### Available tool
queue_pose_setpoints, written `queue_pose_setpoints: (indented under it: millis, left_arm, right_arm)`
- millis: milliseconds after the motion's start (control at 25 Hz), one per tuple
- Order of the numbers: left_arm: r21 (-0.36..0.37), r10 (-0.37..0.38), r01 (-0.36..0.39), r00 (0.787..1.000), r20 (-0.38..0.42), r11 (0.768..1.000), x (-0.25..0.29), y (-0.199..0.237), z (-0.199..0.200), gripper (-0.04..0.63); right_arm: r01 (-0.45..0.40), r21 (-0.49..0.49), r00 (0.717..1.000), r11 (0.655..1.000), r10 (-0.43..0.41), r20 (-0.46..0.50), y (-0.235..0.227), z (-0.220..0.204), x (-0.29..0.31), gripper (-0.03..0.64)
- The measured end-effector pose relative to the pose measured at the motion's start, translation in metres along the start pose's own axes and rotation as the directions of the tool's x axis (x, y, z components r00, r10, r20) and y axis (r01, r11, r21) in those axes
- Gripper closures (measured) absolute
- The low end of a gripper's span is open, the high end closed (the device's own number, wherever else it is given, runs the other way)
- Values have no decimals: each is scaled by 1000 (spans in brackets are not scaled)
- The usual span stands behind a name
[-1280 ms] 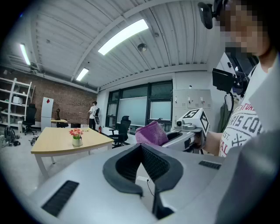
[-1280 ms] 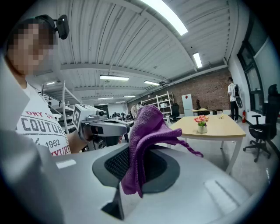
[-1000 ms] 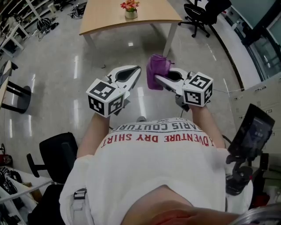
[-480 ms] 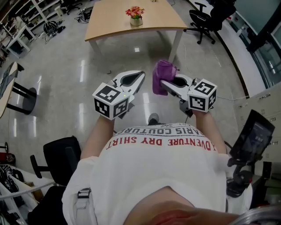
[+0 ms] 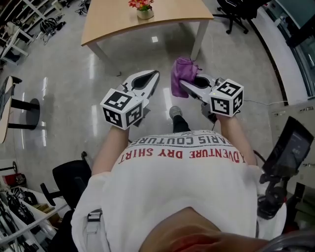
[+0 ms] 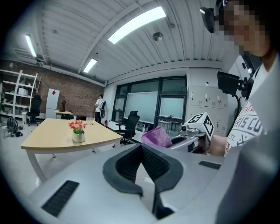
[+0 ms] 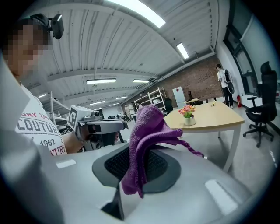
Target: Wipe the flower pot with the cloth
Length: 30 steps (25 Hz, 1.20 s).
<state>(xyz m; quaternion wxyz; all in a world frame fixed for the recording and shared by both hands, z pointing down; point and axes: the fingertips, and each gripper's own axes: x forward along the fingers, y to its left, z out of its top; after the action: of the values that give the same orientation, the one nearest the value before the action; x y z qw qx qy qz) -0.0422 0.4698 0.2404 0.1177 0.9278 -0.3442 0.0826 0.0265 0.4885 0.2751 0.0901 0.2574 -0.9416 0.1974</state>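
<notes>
A small pale flower pot [image 5: 139, 12] with red and pink flowers stands on a wooden table [image 5: 162, 17] some way ahead across the floor. It also shows in the left gripper view [image 6: 78, 137] and the right gripper view [image 7: 189, 121]. My right gripper [image 5: 183, 84] is shut on a purple cloth [image 5: 180, 76], which bunches up over its tips [image 7: 146, 135]. My left gripper [image 5: 153, 78] is shut with nothing in it [image 6: 141, 145]. Both are held level in front of the person's chest, far short of the table.
Black office chairs [image 5: 235, 11] stand to the right of the table, and another black chair [image 5: 69, 177] is behind at the left. A phone on a mount [image 5: 290, 147] is at the right. The person's shoe [image 5: 175, 113] is on the glossy floor [image 5: 74, 83].
The person has stepped forward: a shoe now shows between the arms and the floor has slid by. Both grippers keep their pose, the cloth still in the right one.
</notes>
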Motion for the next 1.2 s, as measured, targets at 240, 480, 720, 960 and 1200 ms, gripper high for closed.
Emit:
queue_pose_setpoints:
  millis: [240,480,720,960,1200]
  left_arm:
    - [-32,71,-71,997,-25,997,135,115,9,594]
    - [-6,98,-98,995,-32,995,244,211,54,592]
    - [23,117,-117,993,4,993,275,260,82,592]
    - [13,107,-107,994,11,994,285,301,81,591]
    - [-72,181,-178,983,31,981,302,381,72,513]
  right_arm:
    - [2,58,1000,998,0,-21,-163,41,54,557]
    - [-16,45,999,999,18,-33,-297,111,102,557]
    - [-54,-2,998,999,54,-32,-344,150,137,557]
    - [-95,-31,993,995,93,-66,-369,161,173,557]
    - [-82,19,991,996,83,-104,-421,169,223,557]
